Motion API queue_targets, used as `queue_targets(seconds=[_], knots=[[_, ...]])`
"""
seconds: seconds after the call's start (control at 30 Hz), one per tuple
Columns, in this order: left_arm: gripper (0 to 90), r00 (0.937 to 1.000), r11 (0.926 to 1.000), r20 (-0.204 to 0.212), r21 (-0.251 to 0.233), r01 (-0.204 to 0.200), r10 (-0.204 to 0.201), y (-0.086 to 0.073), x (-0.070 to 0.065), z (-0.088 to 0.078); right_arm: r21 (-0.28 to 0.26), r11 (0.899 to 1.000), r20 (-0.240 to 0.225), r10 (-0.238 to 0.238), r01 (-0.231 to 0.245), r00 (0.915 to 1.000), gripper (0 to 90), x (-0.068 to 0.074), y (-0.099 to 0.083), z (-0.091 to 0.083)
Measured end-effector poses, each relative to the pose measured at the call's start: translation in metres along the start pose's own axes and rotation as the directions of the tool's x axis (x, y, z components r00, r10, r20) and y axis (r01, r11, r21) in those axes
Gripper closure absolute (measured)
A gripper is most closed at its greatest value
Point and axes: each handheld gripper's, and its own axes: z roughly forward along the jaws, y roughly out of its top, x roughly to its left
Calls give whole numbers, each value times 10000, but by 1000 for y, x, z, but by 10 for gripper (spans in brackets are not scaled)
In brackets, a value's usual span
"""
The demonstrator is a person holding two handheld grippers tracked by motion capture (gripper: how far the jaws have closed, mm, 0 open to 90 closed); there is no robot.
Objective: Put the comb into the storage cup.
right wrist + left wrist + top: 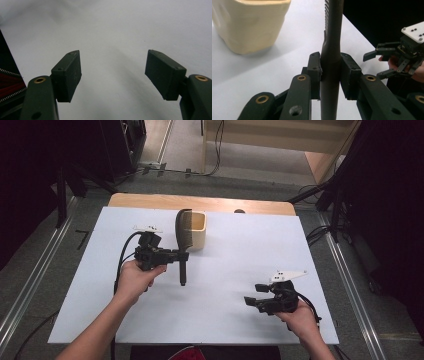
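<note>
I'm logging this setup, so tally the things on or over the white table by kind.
Dark comb, held in the left gripper: 1
Cream cup: 1
Grippers, left and right gripper: 2
Total: 4

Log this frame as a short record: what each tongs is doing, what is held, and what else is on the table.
left tongs: shut on the comb's handle, comb lifted off the table
comb: dark, upright, toothed end up, beside the cup
right tongs: open, nothing between the jaws, low over the table
cup: cream, standing near the table's far edge, not touched
table: white sheet on top
</note>
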Motion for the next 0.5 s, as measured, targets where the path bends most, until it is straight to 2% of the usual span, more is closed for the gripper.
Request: queue_targets(seconds=[0.33, 0.5], knots=[[737, 9998, 9998, 120, 130, 177, -178, 13, 9, 4, 44, 10000, 39, 70, -70, 10000, 272, -1, -1, 0], [737, 9995, 9995, -75, 43, 309, -309, 17, 15, 5, 81, 9999, 73, 100, -101, 9999, 272, -1, -1, 0]])
